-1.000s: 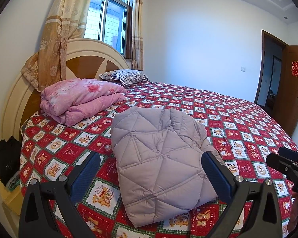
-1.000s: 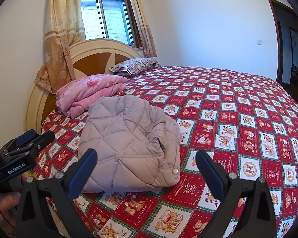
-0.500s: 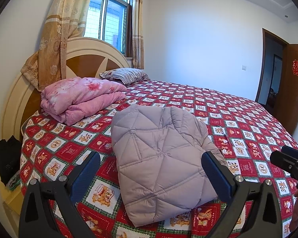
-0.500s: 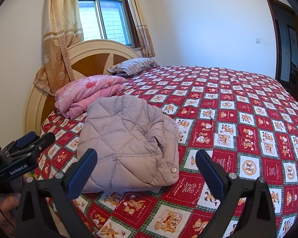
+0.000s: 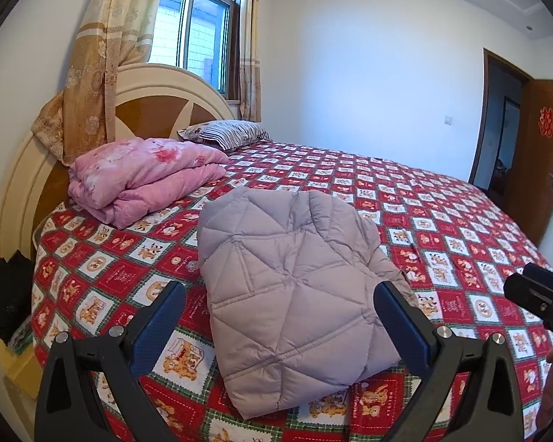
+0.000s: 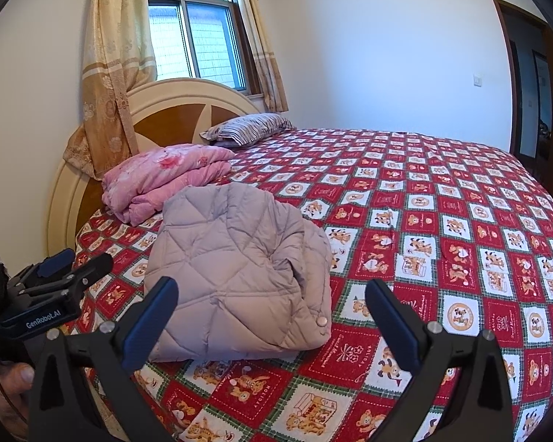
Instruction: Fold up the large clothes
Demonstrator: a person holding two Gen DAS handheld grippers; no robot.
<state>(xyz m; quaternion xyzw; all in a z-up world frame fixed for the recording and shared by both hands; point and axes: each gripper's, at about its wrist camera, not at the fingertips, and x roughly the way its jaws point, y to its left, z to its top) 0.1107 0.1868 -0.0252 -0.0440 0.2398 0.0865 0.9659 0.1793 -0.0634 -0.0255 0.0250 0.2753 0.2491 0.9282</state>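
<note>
A mauve-grey quilted puffer jacket (image 5: pixel 295 287) lies folded into a compact bundle on the red patterned bedspread (image 5: pixel 442 221); it also shows in the right wrist view (image 6: pixel 236 272). My left gripper (image 5: pixel 280 316) is open and empty, held above the bed's near edge, short of the jacket. My right gripper (image 6: pixel 272 313) is open and empty, held back from the jacket's right side. The left gripper (image 6: pixel 55 294) shows at the left of the right wrist view.
A folded pink quilt (image 5: pixel 147 176) and a striped pillow (image 5: pixel 228 134) lie near the cream and brown headboard (image 5: pixel 143 110). A curtain (image 5: pixel 103 73) hangs by the window. A brown door (image 5: pixel 542 154) stands open at the far right.
Both grippers have drifted back and up a little from the jacket. The jacket has not moved.
</note>
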